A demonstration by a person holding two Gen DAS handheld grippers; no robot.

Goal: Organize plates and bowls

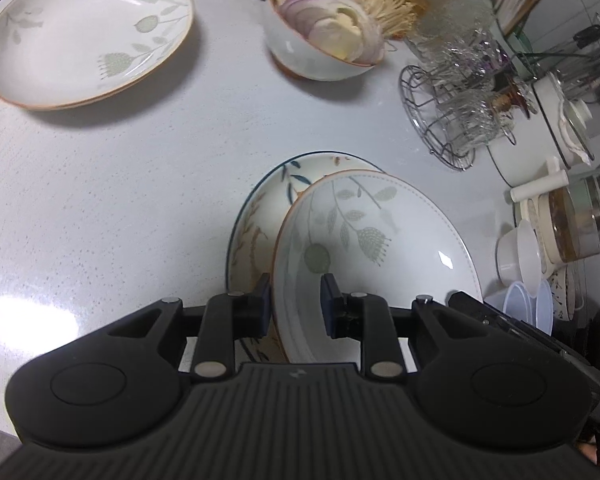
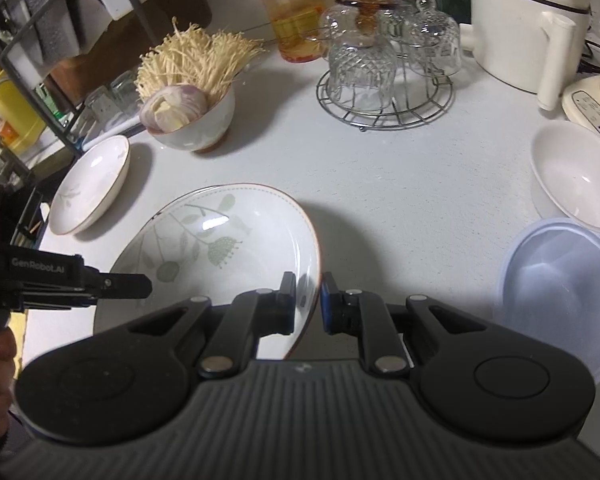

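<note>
Left wrist view: left hand-held gripper [image 1: 294, 306] set astride the near rim of a green-leaf plate [image 1: 376, 248], one finger outside the rim, the other over the inner face, a gap visible on the inner side, so narrowed around the rim and not clearly clamped. Plate tilted, leaning over a blue-rimmed plate [image 1: 260, 216] lying beneath and slightly left on the white desk [image 1: 120, 184]. Well apart at far left, a stack of matching leaf plates [image 1: 88, 32]; beside it, farther back, a bowl of onion and mushrooms [image 1: 320, 40]. Wire glass rack [image 1: 452, 108] off to the right.

Right wrist view: right hand-held gripper [image 2: 306, 300] closed down narrow on the same leaf plate [image 2: 216, 248] at its right edge, rim pinched between the pads. Left hand-held gripper [image 2: 132, 284] reaching in from the left side, at the opposite rim. Plate thus spanned by both hands, directly ahead of and touching each. Leaf-plate stack [image 2: 88, 184] lying away to the upper left, nearer the left hand. Plastic tub [image 2: 560, 292] and white bowl [image 2: 576, 176] to the right, clear of the plate.

Likely next: carrying the held plate leftward and away toward the matching stack, a move favouring the left side.
</note>
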